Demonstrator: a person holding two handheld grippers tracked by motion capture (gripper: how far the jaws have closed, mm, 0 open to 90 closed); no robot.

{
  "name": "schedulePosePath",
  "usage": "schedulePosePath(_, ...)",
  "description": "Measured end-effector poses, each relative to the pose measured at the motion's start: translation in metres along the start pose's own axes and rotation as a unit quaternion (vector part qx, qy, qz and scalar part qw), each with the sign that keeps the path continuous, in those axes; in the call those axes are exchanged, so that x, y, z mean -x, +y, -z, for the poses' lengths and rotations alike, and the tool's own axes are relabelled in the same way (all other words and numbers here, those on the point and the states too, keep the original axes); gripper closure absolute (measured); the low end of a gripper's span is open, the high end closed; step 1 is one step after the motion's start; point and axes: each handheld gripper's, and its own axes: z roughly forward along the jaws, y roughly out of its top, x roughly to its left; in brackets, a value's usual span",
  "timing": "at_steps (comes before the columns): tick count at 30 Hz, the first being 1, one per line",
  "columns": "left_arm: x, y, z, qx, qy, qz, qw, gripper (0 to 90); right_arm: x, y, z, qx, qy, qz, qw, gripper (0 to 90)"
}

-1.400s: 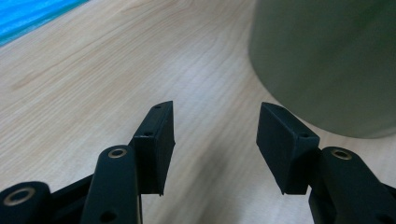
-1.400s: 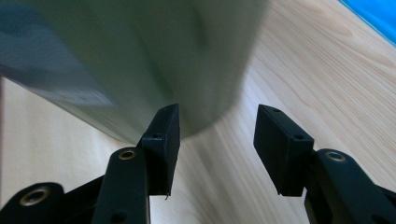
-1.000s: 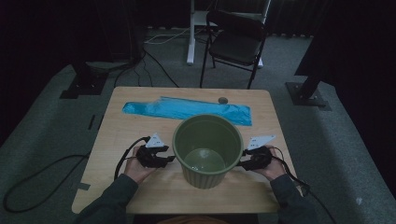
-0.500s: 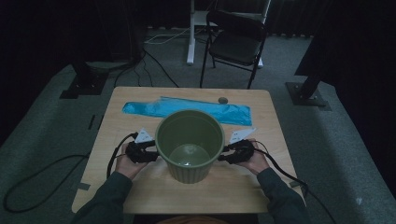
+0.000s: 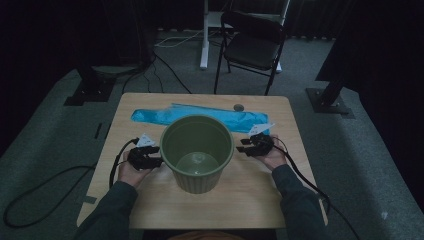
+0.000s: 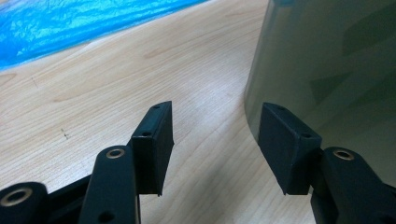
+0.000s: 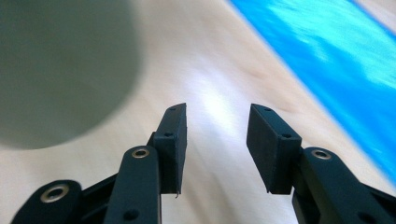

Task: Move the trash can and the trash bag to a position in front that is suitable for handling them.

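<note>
Wooden table [image 5: 125,200], bare but for a few things. At 12 o'clock, along the far edge, a blue bag [image 5: 200,117] lying flat, with a small dark round spot [image 5: 238,107] just beyond it. At centre, a green bucket [image 5: 197,152], upright, mouth open, inside empty. At its 9 o'clock, left hand [image 5: 131,172] with left gripper [image 5: 159,161], tips pointing toward the bucket wall, just beside it. At 3 o'clock, right hand [image 5: 272,156] with right gripper [image 5: 241,146], likewise aimed at the bucket and a little short of it.

From the left gripper view: jaws spread apart, nothing between them, left gripper [image 6: 215,140] over bare wood, one jaw against or just beside the bucket [image 6: 336,65]; contact unclear. From the right gripper view: jaws likewise apart and empty, right gripper [image 7: 215,140] over wood, bucket [image 7: 60,65] blurred at 10 o'clock, bag [image 7: 336,60] at 2 o'clock.
</note>
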Motion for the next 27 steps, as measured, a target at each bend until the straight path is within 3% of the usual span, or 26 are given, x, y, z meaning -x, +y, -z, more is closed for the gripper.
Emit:
schedulePosePath(3, -0.001, 0.000, -0.001, -0.001, 0.000, 0.002, 1.0000, 45.4, 0.020, -0.005, -0.006, -0.008, -0.039, -0.016, 0.9991, 57.6)
schedulePosePath(6, -0.003, -0.001, -0.001, -0.001, -0.003, 0.007, 1.0000, 45.4, 0.034, -0.007, -0.011, -0.010, -0.056, -0.030, 0.9979, 57.7)
schedulePosePath(9, -0.003, -0.001, -0.002, -0.002, -0.005, 0.008, 1.0000, 45.4, 0.054, -0.009, -0.020, -0.024, -0.086, -0.048, 0.9948, 56.3)
schedulePosePath(11, -0.004, -0.001, -0.003, -0.002, -0.005, 0.008, 1.0000, 45.4, 0.059, -0.009, -0.023, -0.031, -0.092, -0.054, 0.9938, 55.9)
schedulePosePath(14, -0.004, -0.001, -0.003, -0.002, -0.008, 0.008, 0.9999, 45.3, 0.079, -0.011, -0.031, -0.042, -0.111, -0.078, 0.9899, 54.7)
schedulePosePath(17, -0.004, -0.002, -0.003, -0.003, -0.007, 0.010, 0.9999, 45.2, 0.090, -0.012, -0.035, -0.053, -0.107, -0.098, 0.9880, 55.4)
schedulePosePath(19, -0.005, -0.002, -0.003, -0.003, -0.007, 0.010, 0.9999, 45.2, 0.095, -0.012, -0.038, -0.062, -0.105, -0.098, 0.9877, 54.5)
schedulePosePath(27, -0.005, -0.002, -0.004, -0.005, -0.008, 0.010, 0.9999, 45.2, 0.096, 0.000, -0.048, -0.073, -0.087, -0.081, 0.9903, 51.7)
